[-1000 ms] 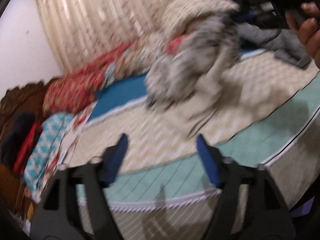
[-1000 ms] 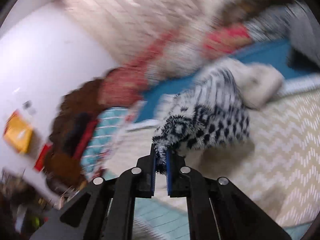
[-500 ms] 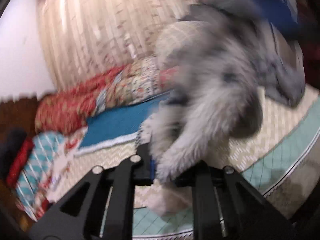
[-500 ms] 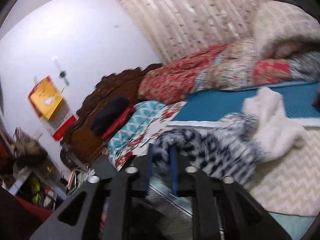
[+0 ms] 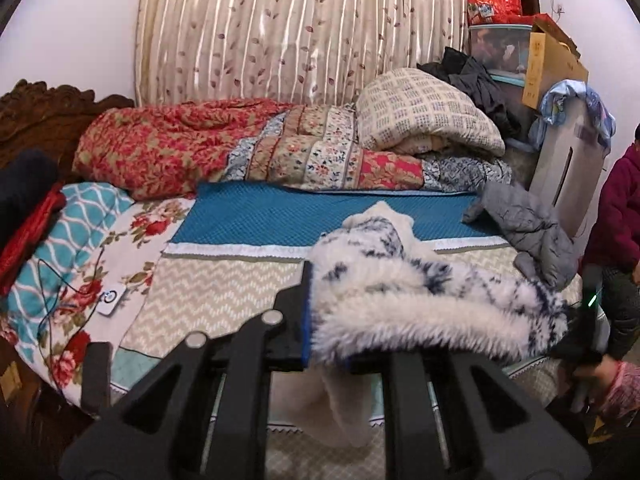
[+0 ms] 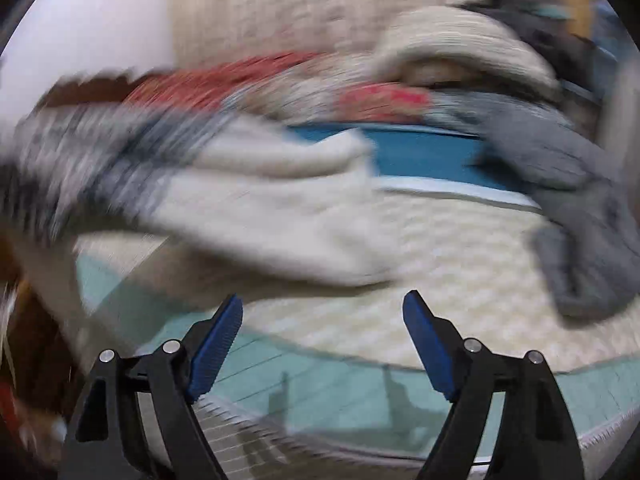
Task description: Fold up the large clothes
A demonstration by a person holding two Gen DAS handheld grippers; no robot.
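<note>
1. The left gripper [image 5: 326,354] is clamped tight on an edge of the fluffy white fleece garment with dark blue-black flecks [image 5: 432,300]. The pile spills over its fingers, and a plain cream lining flap hangs below them. Judging from that, the garment is being held up off the bed so it can hang free and be spread for folding.

2. The right gripper [image 6: 322,346] has just been opening. Its blue-padded fingers [image 6: 216,344] now stand wide apart with nothing between them. The garment [image 6: 256,208] shows, blurred, ahead and to the left of them, over the cream zigzag-patterned bed cover [image 6: 460,264]. It looks free to take a fresh hold elsewhere on the fabric.

3. The garment hangs from the left gripper above the cover, in front of the teal quilted mat [image 5: 304,216].

4. A crumpled grey padded jacket [image 5: 524,228] lies at the right of the bed, probably waiting its turn.

5. The tan cardboard box [image 5: 548,64] on the stacked storage carries a yellow label with marks too small to read. No brand is legible anywhere.
</note>
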